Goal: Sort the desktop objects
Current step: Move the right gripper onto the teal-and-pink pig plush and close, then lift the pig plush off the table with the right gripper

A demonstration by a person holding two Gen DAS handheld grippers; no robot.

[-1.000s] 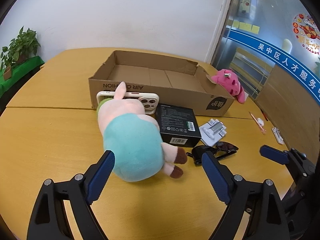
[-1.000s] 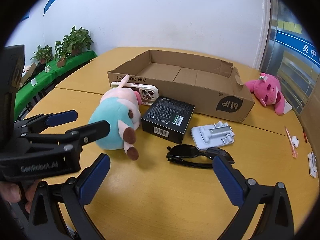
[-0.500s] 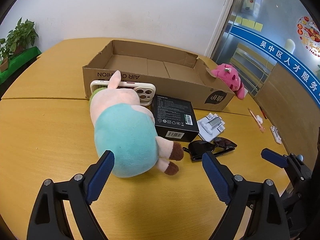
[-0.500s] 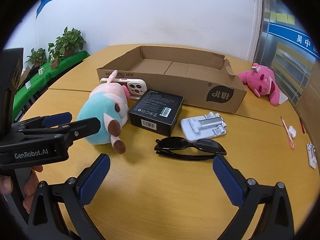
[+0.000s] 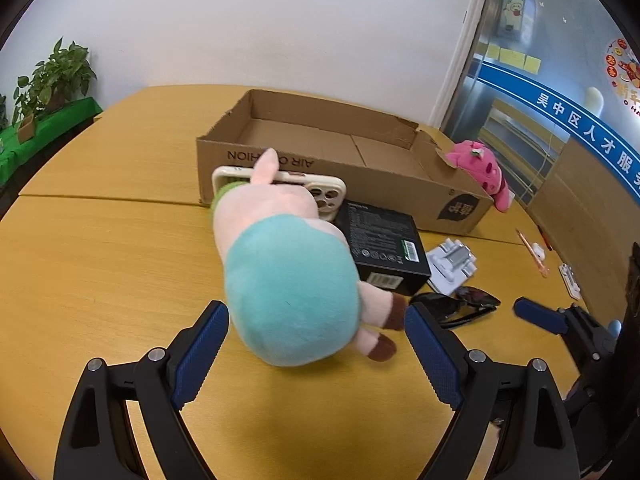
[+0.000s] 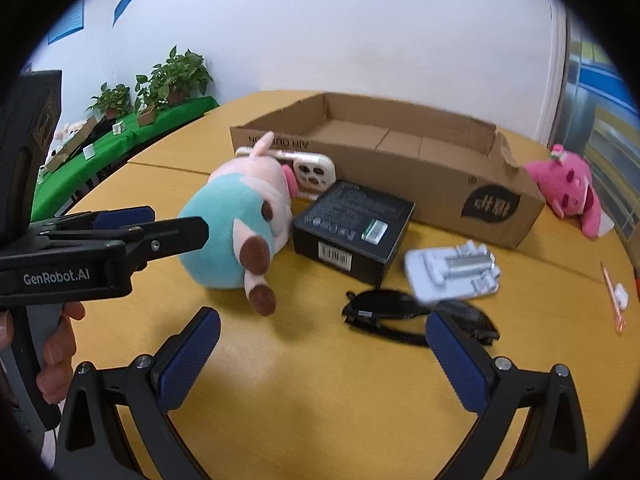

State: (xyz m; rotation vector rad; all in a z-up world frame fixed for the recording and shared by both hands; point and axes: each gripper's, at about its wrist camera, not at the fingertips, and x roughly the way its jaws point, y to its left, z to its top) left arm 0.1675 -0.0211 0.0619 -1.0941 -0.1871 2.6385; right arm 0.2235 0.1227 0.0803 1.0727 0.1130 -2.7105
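The left tool [image 5: 316, 334] is hanging spread wide around the back end of the plush pig [image 5: 288, 280], its pads not touching it, while the right tool [image 6: 320, 344], also spread and empty, is hovering over the sunglasses [image 6: 416, 314]. The pig is lying on the tabletop [image 5: 100, 272], crowding a phone [image 5: 324, 198] and black box [image 5: 384, 244] before the cardboard tray [image 5: 340, 160].

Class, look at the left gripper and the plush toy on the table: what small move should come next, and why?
Probably ease the left gripper forward and close it: its jaws stand open either side of the plush toy, not yet touching, and the cardboard box is empty.
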